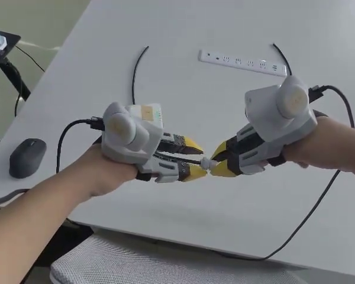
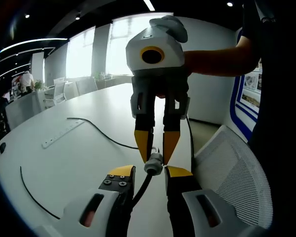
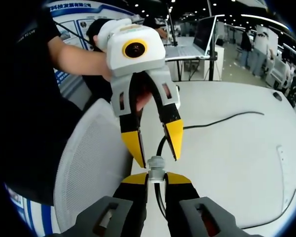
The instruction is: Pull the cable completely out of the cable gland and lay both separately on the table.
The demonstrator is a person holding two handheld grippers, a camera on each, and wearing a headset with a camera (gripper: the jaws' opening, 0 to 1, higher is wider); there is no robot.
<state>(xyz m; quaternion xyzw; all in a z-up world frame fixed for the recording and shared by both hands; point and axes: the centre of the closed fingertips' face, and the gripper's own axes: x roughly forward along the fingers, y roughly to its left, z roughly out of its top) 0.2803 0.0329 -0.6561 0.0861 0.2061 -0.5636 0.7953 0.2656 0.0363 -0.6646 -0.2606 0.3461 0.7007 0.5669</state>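
Note:
A small grey cable gland (image 1: 207,164) (image 2: 153,163) (image 3: 156,167) hangs above the white table's (image 1: 183,106) front edge, where the two grippers meet tip to tip. My right gripper (image 1: 216,164) (image 3: 156,178) is shut on the gland; in the left gripper view it (image 2: 156,159) reaches in from above. A thin black cable (image 1: 177,155) (image 2: 140,187) leaves the gland and runs back between the jaws of my left gripper (image 1: 196,158) (image 2: 150,172). Those jaws stand apart around the cable, open. A short piece of cable (image 3: 160,197) also shows below the gland between the right jaws.
A white power strip (image 1: 244,62) lies at the back of the table, with a loose black wire (image 1: 136,71) to its left. A dark mouse (image 1: 27,157) sits at the left edge. A white mesh chair (image 1: 136,263) stands below the front edge. Tether cords trail from both grippers.

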